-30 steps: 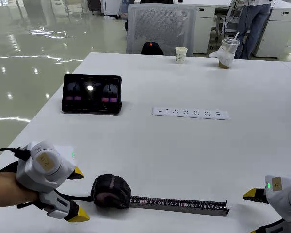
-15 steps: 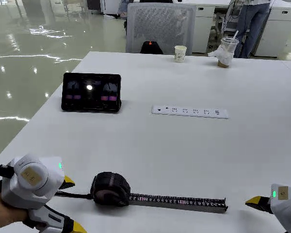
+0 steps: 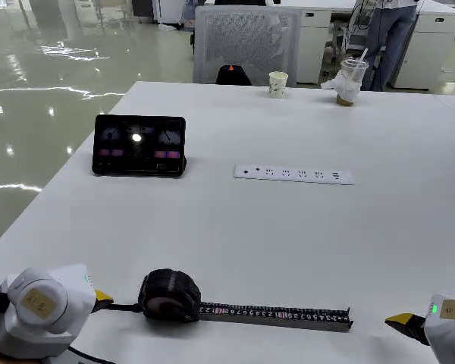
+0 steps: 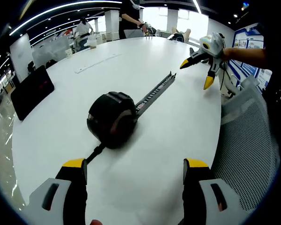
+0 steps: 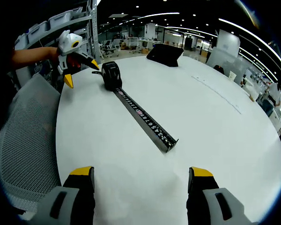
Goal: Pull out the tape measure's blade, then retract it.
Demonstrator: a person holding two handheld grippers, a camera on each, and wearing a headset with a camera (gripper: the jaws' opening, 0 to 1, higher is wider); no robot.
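Note:
The black tape measure (image 3: 169, 295) lies near the table's front edge, its blade (image 3: 277, 315) drawn out flat to the right and ending in a hook. A thin black strap runs from its case toward my left gripper (image 3: 98, 297), which sits apart from it at the bottom left. In the left gripper view the case (image 4: 111, 119) lies ahead of the left gripper (image 4: 136, 166), which is open and empty. My right gripper (image 3: 409, 327) is at the bottom right, beyond the blade's tip. The right gripper (image 5: 141, 171) is open, with the blade (image 5: 143, 117) ahead of it.
A dark tablet (image 3: 139, 145) stands at the left of the white table (image 3: 288, 235). A white power strip (image 3: 294, 175) lies mid-table. A paper cup (image 3: 277, 83) and a plastic cup with a straw (image 3: 349, 80) stand at the far edge, with a mesh chair (image 3: 246, 45) behind.
Both grippers have drawn back toward the near edge, away from the tape measure. The tape measure and its extended blade have stayed where they were.

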